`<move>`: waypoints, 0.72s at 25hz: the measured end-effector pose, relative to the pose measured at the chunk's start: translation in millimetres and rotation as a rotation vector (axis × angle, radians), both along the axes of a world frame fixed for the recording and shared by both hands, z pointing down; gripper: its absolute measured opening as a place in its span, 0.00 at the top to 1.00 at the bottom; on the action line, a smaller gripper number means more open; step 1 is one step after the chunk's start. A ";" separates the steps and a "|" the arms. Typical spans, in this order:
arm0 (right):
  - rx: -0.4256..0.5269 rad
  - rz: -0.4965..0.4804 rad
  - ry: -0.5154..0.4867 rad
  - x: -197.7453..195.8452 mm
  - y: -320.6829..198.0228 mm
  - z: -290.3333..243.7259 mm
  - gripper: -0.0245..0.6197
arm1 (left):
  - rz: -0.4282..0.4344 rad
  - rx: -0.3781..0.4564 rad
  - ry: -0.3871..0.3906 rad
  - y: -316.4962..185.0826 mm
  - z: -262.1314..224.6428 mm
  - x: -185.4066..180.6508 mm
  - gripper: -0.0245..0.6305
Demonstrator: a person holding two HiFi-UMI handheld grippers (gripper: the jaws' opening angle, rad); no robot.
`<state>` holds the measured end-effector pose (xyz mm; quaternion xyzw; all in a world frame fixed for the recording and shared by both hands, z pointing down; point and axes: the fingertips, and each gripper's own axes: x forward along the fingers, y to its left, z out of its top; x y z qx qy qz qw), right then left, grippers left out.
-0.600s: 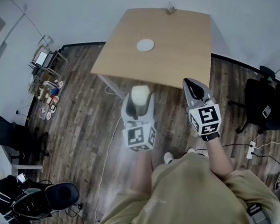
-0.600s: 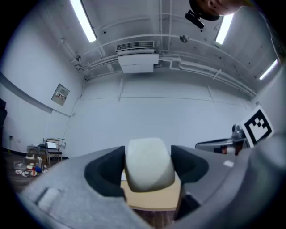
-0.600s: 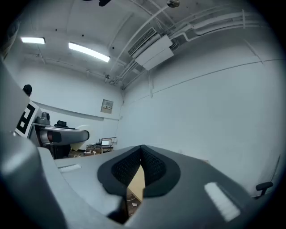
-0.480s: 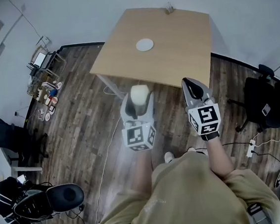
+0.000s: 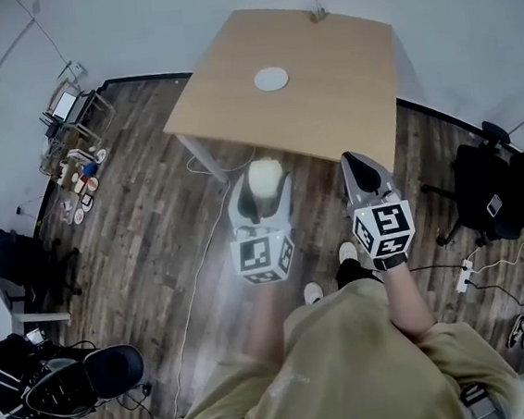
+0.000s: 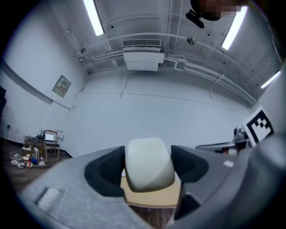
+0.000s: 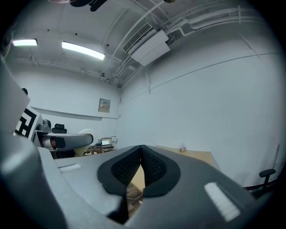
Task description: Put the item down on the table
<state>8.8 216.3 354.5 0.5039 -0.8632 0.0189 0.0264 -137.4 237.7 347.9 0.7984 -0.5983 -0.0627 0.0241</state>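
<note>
A cream rounded item [image 5: 264,179] [image 6: 148,163] sits clamped between the dark pads of my left gripper [image 5: 264,183] [image 6: 147,167], which is shut on it and held level above the wood floor, short of the table. My right gripper [image 5: 362,171] [image 7: 142,167] floats beside it to the right, its ribbed pads pressed together with nothing between them. Ahead stands the light wooden table [image 5: 324,95] [image 7: 196,155], with a small white disc [image 5: 271,79] on its top and a small holder [image 5: 318,12] at its far edge.
A black office chair [image 5: 493,191] stands at the right, another black chair [image 5: 84,376] at the lower left. A small rack with clutter [image 5: 73,140] sits by the left wall. Cables and a power strip [image 5: 464,276] lie on the floor. The person's shoes [image 5: 346,255] show below the grippers.
The view has shifted slightly forward toward the table; both grippers keep their poses and the cream item stays in the left one. A foot has stepped forward below the right gripper.
</note>
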 end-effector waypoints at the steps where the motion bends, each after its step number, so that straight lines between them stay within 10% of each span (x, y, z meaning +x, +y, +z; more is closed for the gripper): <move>1: -0.002 -0.005 -0.008 -0.6 -5.8 0.8 0.95 | -0.006 -0.003 0.003 -5.3 1.5 -1.4 0.47; 18: 0.006 -0.144 -0.091 -5.0 -201.6 -22.4 0.95 | -0.129 0.020 -0.050 -164.1 -24.1 7.2 0.47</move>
